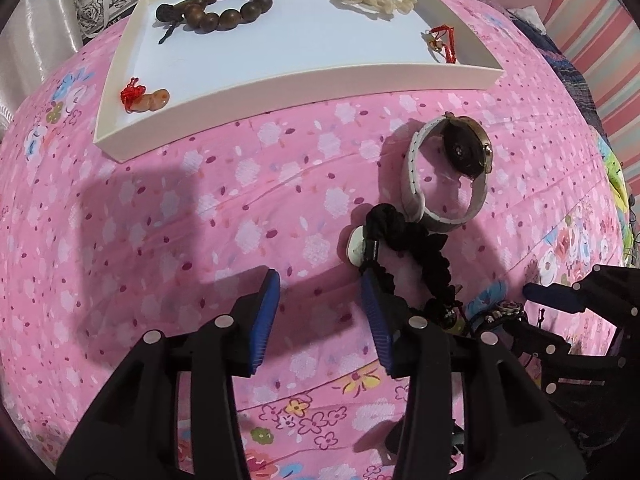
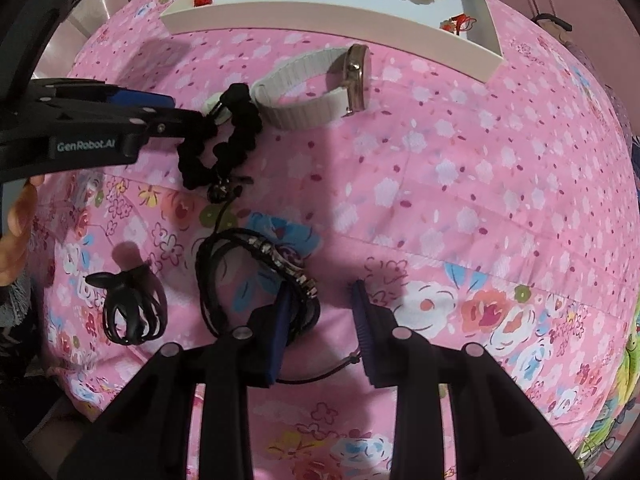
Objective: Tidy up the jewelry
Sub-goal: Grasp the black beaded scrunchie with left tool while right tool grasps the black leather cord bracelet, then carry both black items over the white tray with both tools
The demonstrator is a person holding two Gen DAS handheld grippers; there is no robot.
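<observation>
Four pieces in white tray [image 1: 280, 76] at 12 o'clock; watch [image 1: 448, 172], black braided bracelet [image 1: 416, 248], leather bracelet [image 2: 256, 280], hair ties [image 2: 132, 312] outstanding on bedspread [image 1: 200, 200]; left gripper [image 1: 320, 280] and right gripper [image 2: 320, 292] open, holding nothing.

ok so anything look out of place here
Yes: several pieces lie loose on the pink bedspread rather than in the white tray: the watch tipped on its side, a black braided bracelet, a black leather bracelet and a small black band. Nothing looks broken.
</observation>
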